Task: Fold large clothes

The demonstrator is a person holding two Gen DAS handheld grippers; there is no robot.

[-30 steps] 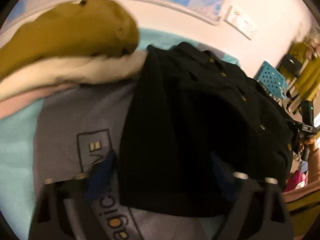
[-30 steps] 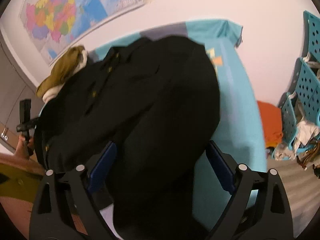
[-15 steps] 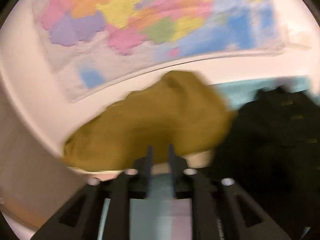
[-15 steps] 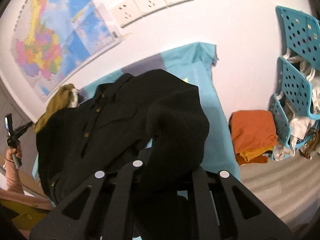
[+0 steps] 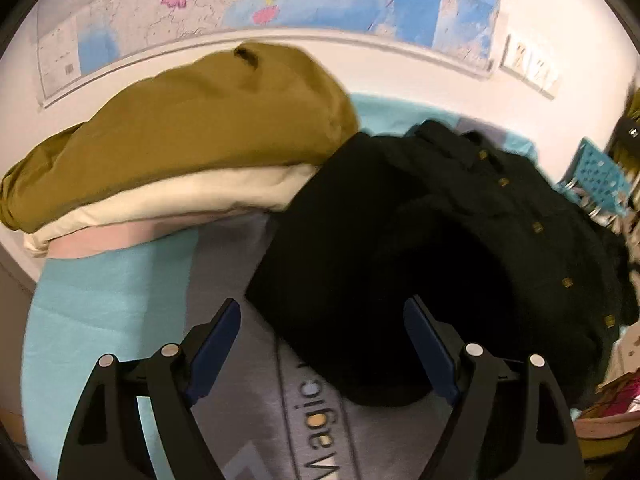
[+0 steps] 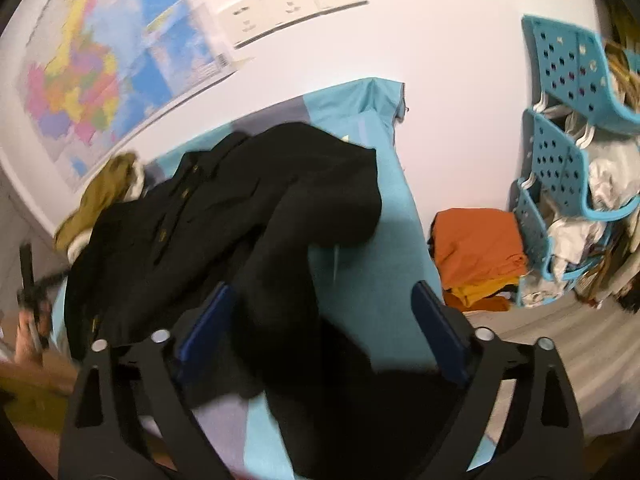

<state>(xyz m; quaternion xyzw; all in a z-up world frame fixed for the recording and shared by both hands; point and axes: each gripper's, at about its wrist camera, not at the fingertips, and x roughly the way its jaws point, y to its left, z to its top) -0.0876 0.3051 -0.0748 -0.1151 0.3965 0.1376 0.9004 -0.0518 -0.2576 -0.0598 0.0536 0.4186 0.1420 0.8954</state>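
Black coat (image 5: 420,232) lengthwise along teal bed (image 6: 372,280), collar toward wall; both jaws opening, empty.

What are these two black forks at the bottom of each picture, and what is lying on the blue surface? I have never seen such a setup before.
No robot is here. A person holds one two-finger tool in each hand, and a small wide-angle camera on each tool looks forward along its fingers. The forks are those fingers with blue pads.

One picture comes from the left tool, the other from the right tool. The jaws of both are opening and press on nothing.

A black button-up coat lies on the turquoise cover of a table, which has a grey printed panel. Part of the coat lies between the right tool's fingers, unclamped. Beside the coat sits a stack of folded clothes, mustard on top. A map hangs on the wall.
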